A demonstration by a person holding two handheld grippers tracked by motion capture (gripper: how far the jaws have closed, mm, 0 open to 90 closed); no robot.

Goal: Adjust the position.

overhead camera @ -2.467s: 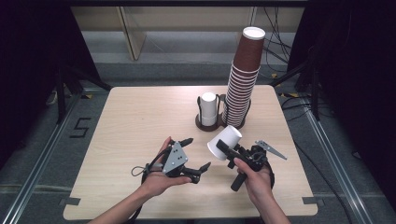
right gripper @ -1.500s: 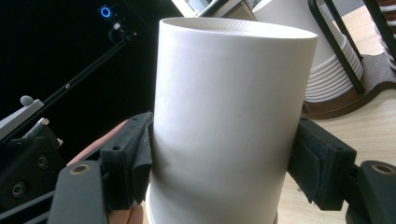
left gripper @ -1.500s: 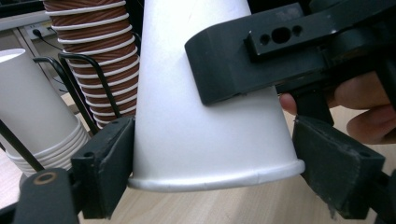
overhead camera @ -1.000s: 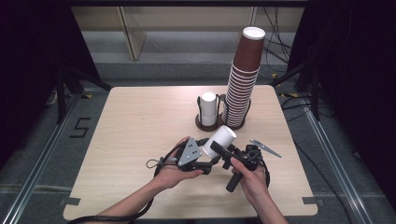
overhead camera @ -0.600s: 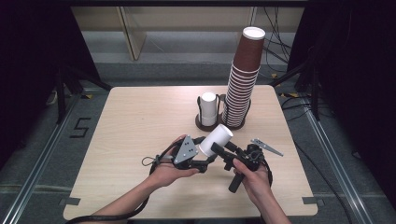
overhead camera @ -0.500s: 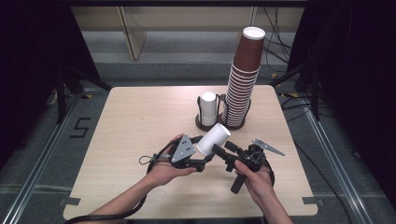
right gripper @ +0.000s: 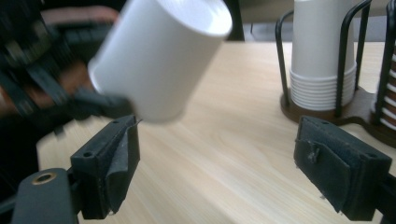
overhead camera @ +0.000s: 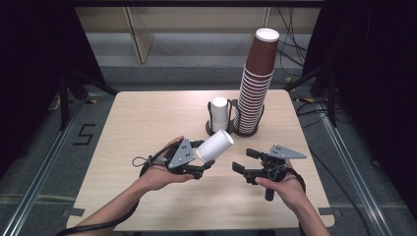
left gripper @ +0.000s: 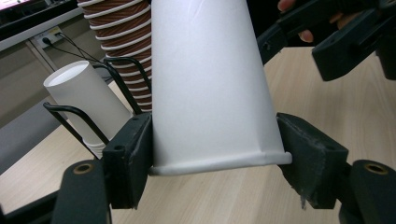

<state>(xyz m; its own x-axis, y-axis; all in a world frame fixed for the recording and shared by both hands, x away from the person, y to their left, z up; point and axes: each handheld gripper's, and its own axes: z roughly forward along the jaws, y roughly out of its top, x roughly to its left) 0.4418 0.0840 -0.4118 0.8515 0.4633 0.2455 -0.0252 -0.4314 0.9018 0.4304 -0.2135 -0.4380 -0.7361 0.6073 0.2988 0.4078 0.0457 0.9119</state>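
Even overhead light on the table (overhead camera: 147, 123) (dark surroundings); the right gripper view looks somewhat motion-blurred.

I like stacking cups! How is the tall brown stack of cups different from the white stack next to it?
The brown cup stack is much taller than the white cup stack and rises well above its wire holder, while the white stack barely tops it. The brown cups show striped white rims down the side; the white stack looks plain. Both stand upside down in the same holder on the table.
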